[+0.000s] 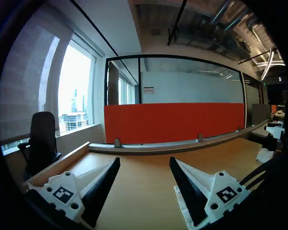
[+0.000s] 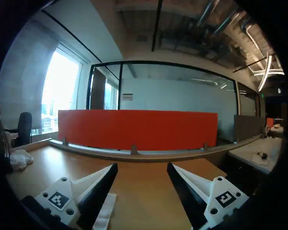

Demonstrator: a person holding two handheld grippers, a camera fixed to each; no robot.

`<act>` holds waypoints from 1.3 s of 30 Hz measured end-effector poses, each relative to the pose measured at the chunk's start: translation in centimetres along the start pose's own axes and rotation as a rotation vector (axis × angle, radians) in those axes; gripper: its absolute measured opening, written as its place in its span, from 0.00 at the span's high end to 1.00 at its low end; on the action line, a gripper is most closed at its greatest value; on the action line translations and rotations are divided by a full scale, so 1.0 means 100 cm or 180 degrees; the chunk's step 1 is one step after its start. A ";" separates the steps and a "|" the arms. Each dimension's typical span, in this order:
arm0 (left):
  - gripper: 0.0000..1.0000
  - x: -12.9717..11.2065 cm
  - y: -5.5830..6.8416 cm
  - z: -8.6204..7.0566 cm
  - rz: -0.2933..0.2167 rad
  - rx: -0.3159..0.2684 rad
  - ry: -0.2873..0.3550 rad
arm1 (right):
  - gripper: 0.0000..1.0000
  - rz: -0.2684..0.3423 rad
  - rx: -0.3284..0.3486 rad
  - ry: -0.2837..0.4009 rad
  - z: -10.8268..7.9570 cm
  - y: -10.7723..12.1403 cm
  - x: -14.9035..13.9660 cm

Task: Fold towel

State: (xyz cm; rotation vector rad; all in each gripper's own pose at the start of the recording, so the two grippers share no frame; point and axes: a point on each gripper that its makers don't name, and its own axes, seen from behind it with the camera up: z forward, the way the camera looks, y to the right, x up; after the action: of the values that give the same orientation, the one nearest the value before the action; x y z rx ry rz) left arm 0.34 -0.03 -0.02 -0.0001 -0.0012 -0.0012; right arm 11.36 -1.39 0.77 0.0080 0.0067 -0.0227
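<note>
The left gripper (image 1: 144,159) and right gripper (image 2: 142,165) both have their fingers apart, holding nothing. The towel (image 1: 181,207) lies on the desk (image 1: 144,191), under the left gripper's right finger and the right gripper's left finger.

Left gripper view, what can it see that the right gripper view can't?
Left gripper view: the open left tool and looping black cables at the right edge. Right gripper view: the open right tool and a white side desk with a dark cable. Both: the orange partition panel, the wooden desk, a black office chair, a crumpled white cloth and a flat white towel edge.
</note>
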 end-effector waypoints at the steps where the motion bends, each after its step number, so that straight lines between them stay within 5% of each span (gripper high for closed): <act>1: 0.05 0.004 0.000 0.000 -0.0004 0.0000 -0.0004 | 0.01 -0.0002 0.0003 -0.0002 0.001 -0.001 0.007; 11: 0.05 0.043 0.000 0.000 -0.0034 -0.0031 -0.0072 | 0.01 -0.0068 0.0023 0.0017 0.002 -0.011 0.066; 20: 0.05 0.062 0.005 -0.001 0.0014 -0.0092 -0.0107 | 0.01 -0.0045 0.0002 0.0020 -0.001 -0.011 0.091; 29: 0.05 0.065 0.018 -0.001 0.0135 -0.0258 -0.0218 | 0.01 -0.0107 0.0076 -0.0051 -0.002 -0.011 0.096; 39: 0.05 0.059 0.040 -0.001 0.0229 -0.0625 -0.0418 | 0.01 -0.0230 0.0489 -0.0355 -0.003 -0.032 0.084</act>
State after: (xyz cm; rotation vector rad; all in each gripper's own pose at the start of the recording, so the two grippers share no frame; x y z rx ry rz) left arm 6.29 4.00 -0.09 -0.1966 -0.1324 0.0706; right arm 19.71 -4.75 0.42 0.1600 -0.1063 -0.0957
